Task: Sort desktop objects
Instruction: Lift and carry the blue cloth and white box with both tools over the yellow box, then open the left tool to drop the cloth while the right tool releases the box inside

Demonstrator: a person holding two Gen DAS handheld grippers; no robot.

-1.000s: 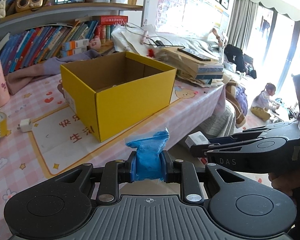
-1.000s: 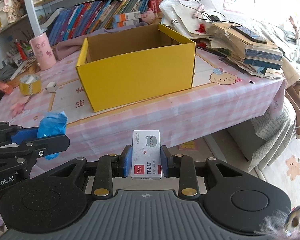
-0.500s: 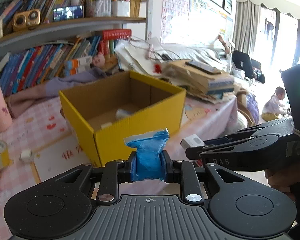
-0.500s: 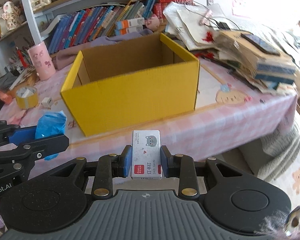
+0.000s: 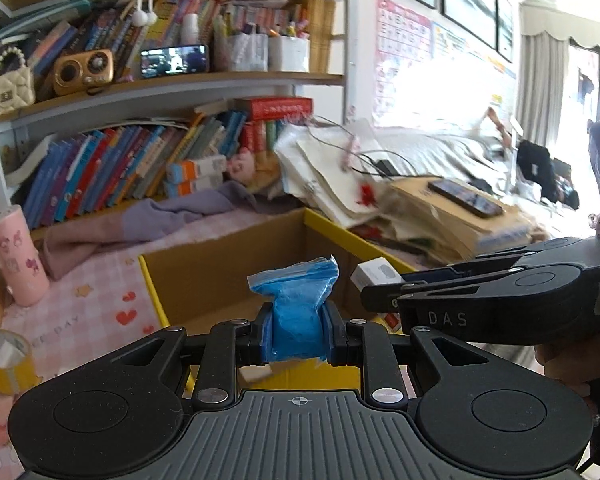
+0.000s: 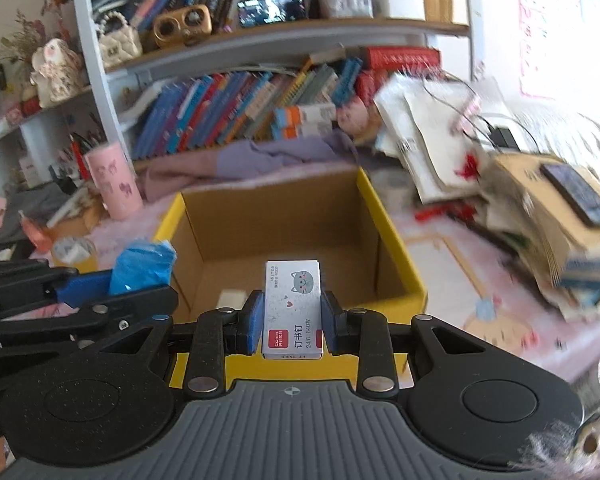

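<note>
Cluttered desk, yellow box [image 6: 396,256], both tongs seemingly above, clamping blue bag [image 5: 298,316], staple box [image 6: 292,308]

The yellow box [image 6: 396,256] ahead of both grippers is cardboard, matt, brown inside. The left gripper [image 5: 298,330] squeezes a blue bag [image 5: 298,308] of thin crinkled glossy plastic. The right gripper [image 6: 290,326] clamps a staple box [image 6: 292,304] of smooth printed paperboard. The gripper bodies are matt black plastic.

Left tool [image 5: 299,332] and right tool [image 6: 291,326] both clamped, side by side.
</note>
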